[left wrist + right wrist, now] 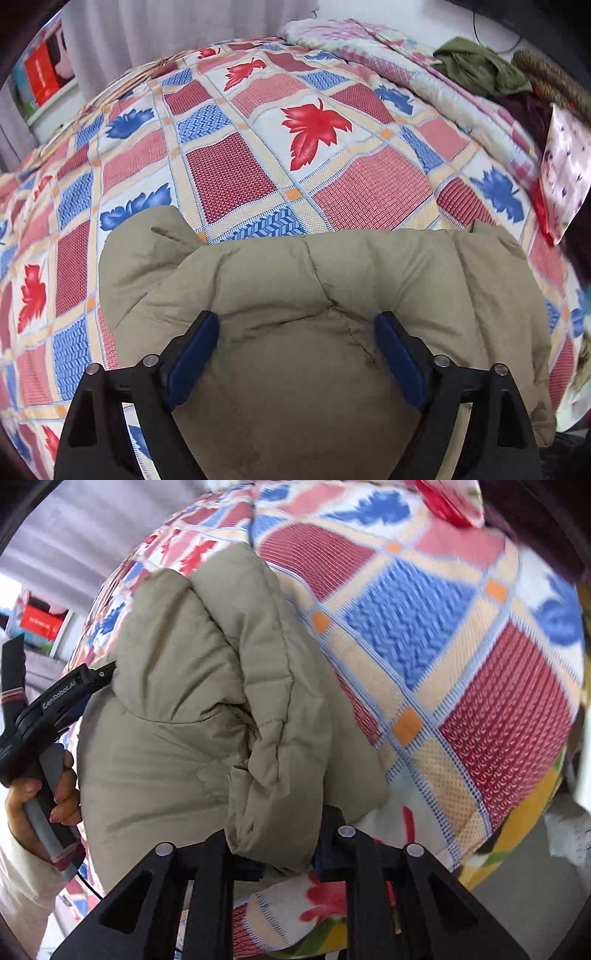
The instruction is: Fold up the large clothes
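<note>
Already the right gripper (286, 864) pinches a thick fold of the puffy jacket (332, 280); the left gripper (295, 354) hangs spread above it, so slick padding could slide free between the right jaws.

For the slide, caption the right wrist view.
Right gripper pinches the khaki jacket's edge on the patterned bed.

In the left wrist view we lose the lower part of the padded jacket (314, 280) behind the left gripper (295, 354) and the bottom edge of the frame. In the right wrist view the bedspread (461, 664) blurs toward the upper right. The right gripper (286, 864) shows us only its dark blue pads (328, 864), half buried under a jacket fold. At lower left, the person's hand (44, 794) is cut off by the frame edge.
</note>
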`<action>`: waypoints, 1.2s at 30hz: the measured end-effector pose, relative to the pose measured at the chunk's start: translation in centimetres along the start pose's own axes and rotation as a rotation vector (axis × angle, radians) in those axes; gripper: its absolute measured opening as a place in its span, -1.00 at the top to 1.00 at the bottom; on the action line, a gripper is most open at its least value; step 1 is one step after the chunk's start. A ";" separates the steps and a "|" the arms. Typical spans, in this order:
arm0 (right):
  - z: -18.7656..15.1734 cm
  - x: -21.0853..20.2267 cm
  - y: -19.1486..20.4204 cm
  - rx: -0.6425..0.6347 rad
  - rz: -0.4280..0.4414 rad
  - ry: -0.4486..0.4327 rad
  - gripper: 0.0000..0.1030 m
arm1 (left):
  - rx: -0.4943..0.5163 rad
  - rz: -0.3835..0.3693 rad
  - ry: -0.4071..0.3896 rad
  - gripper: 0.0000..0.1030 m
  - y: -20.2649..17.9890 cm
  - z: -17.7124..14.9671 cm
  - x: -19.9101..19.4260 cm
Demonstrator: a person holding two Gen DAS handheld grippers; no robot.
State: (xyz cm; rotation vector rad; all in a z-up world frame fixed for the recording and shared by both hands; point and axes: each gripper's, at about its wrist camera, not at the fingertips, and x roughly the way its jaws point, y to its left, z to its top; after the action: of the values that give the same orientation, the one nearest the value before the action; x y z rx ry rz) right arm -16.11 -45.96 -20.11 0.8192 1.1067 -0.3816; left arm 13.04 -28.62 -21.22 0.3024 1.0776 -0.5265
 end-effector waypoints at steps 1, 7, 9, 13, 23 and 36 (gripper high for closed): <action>0.2 0.3 -0.6 0.020 0.022 0.012 0.64 | 0.000 0.005 0.006 -0.70 0.0 0.1 0.1; 0.9 -2.6 -1.4 0.060 0.043 0.034 0.42 | -0.038 -0.007 0.030 -0.70 1.5 -0.2 0.3; 1.2 -5.0 -1.2 0.040 0.006 -0.020 0.42 | -0.041 -0.007 0.032 -0.71 1.7 -0.3 0.3; 2.7 -8.7 -0.4 -0.010 -0.015 -0.128 0.37 | -0.047 -0.007 0.033 -0.71 1.8 -0.4 0.3; 6.0 -5.0 6.9 -0.324 0.021 -0.030 0.37 | -0.068 0.003 0.035 -0.74 2.6 -0.7 -0.1; 4.9 1.4 4.6 -0.289 -0.025 0.092 0.30 | -0.094 0.006 0.070 -1.00 3.9 -1.6 -2.5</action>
State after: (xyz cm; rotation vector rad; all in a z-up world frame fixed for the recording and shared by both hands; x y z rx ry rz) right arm -9.40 -46.42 -18.56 0.5722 1.2251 -0.1999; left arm 13.02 -23.98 -19.77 0.2432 1.1657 -0.4612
